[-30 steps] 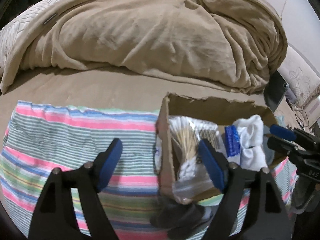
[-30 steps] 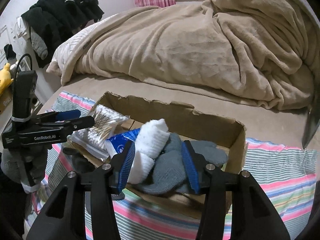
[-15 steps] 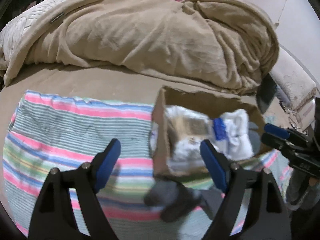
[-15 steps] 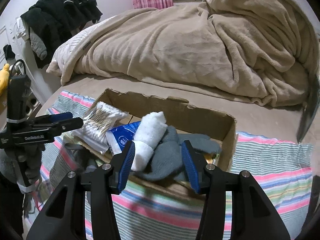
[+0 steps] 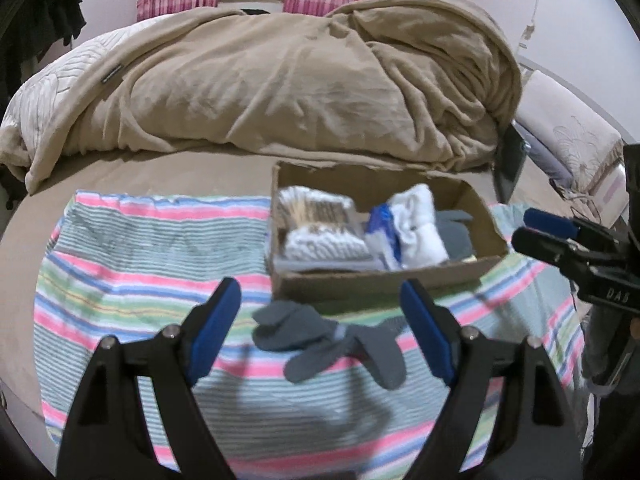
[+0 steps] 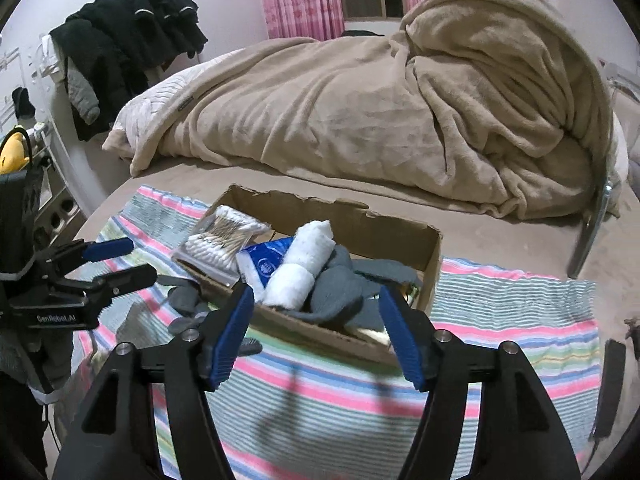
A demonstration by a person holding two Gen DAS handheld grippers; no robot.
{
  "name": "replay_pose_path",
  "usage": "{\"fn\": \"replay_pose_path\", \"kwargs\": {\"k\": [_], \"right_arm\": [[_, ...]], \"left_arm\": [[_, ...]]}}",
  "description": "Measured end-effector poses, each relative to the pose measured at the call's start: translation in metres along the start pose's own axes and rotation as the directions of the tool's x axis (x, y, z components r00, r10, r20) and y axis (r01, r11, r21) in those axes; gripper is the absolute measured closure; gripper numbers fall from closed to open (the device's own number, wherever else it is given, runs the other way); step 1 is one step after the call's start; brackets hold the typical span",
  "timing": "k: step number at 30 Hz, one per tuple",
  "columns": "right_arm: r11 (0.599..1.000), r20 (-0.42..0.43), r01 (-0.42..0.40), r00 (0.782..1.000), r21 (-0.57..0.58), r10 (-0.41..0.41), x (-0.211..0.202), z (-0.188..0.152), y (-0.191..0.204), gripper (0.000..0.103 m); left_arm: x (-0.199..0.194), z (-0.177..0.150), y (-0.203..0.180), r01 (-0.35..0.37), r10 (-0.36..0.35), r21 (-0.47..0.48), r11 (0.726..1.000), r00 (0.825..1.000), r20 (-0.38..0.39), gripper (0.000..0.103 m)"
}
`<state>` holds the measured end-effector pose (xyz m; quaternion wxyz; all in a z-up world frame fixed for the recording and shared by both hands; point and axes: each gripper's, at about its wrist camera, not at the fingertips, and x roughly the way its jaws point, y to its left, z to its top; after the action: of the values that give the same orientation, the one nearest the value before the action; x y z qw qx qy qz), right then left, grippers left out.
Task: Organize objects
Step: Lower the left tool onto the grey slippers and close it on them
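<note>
On the striped cloth (image 5: 152,248) over your bed sat the cardboard box (image 5: 384,280), holding cotton swabs, a white roll and grey socks.
Near the box's front wall lay the loose grey socks (image 5: 328,336), between the spread fingers of your left gripper (image 5: 324,332); your right gripper (image 6: 316,332) hung wide too, empty, before the box.

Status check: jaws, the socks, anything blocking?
Left gripper open, empty, above grey socks on striped cloth. Right gripper open, empty, before cardboard box. Nothing blocking the socks.
</note>
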<state>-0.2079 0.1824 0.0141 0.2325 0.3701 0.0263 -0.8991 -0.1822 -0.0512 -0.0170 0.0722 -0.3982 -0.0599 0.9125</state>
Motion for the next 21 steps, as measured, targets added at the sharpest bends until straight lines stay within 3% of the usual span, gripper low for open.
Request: {"fn": "replay_pose_path", "kwargs": {"k": [9,21], "right_arm": [[1.0,-0.015,-0.008,1.0,0.01,0.008,-0.009,-0.021,-0.001,0.035],[0.999,-0.071,-0.024,0.997,0.038,0.026,0.012,-0.045,-0.01,0.035]], "left_arm": [[-0.005,-0.03,-0.015,0.029,-0.03,-0.016,0.999,0.999,-0.023,0.016],[0.034,-0.046,-0.036,0.017,-0.015,0.027,0.999,0.997,-0.076,0.014]]}}
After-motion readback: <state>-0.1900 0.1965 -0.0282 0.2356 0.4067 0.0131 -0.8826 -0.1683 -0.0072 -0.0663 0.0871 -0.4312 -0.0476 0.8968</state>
